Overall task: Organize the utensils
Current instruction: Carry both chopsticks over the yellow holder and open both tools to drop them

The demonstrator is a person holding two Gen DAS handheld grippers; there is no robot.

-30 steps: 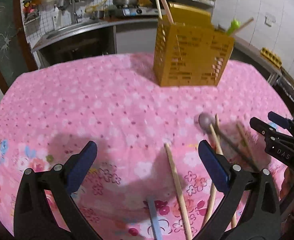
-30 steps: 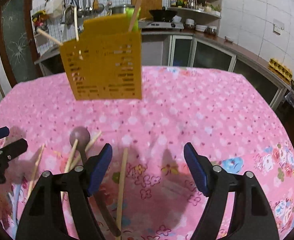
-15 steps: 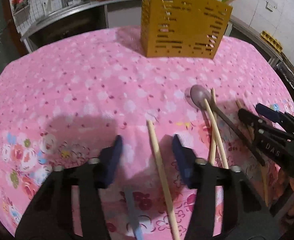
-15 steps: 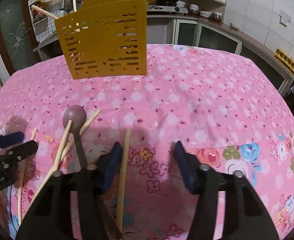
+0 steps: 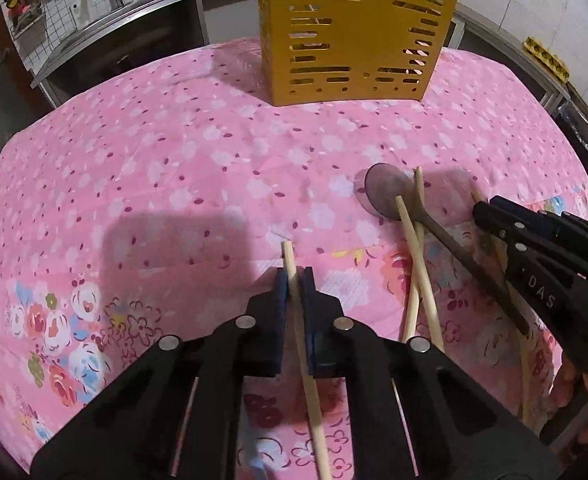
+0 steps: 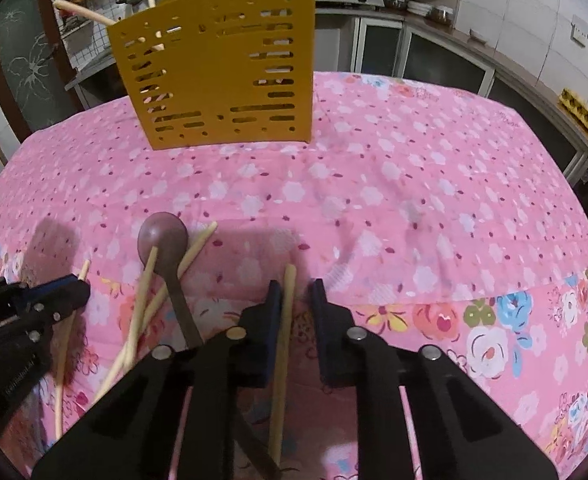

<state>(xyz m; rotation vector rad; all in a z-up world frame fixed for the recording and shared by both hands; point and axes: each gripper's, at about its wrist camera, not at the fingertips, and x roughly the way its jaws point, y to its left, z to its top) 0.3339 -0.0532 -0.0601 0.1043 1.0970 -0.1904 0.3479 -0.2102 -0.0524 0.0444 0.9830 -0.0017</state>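
My left gripper [image 5: 294, 276] is shut on a pale wooden chopstick [image 5: 289, 254] lying on the pink floral tablecloth [image 5: 154, 184]. The jaws of my right gripper [image 6: 296, 292] are closing around another chopstick [image 6: 283, 360]. This one rests against the left pad, with a gap still showing at the right pad. Between the grippers lies a dark wooden spoon [image 5: 386, 196] [image 6: 162, 240] with two chopsticks [image 5: 418, 248] crossed over it. The yellow slotted utensil holder [image 5: 354, 40] [image 6: 222, 72] stands upright at the far side with sticks inside.
Each gripper shows in the other's view: the right gripper [image 5: 490, 208] at the right edge, the left gripper [image 6: 76, 286] at the left edge. A kitchen counter and sink [image 5: 114, 12] lie beyond the table, and cabinets [image 6: 434, 52] run along the right.
Both grippers came down towards the cloth. The left jaws went from wide open to shut on a chopstick. The right jaws narrowed around another chopstick.
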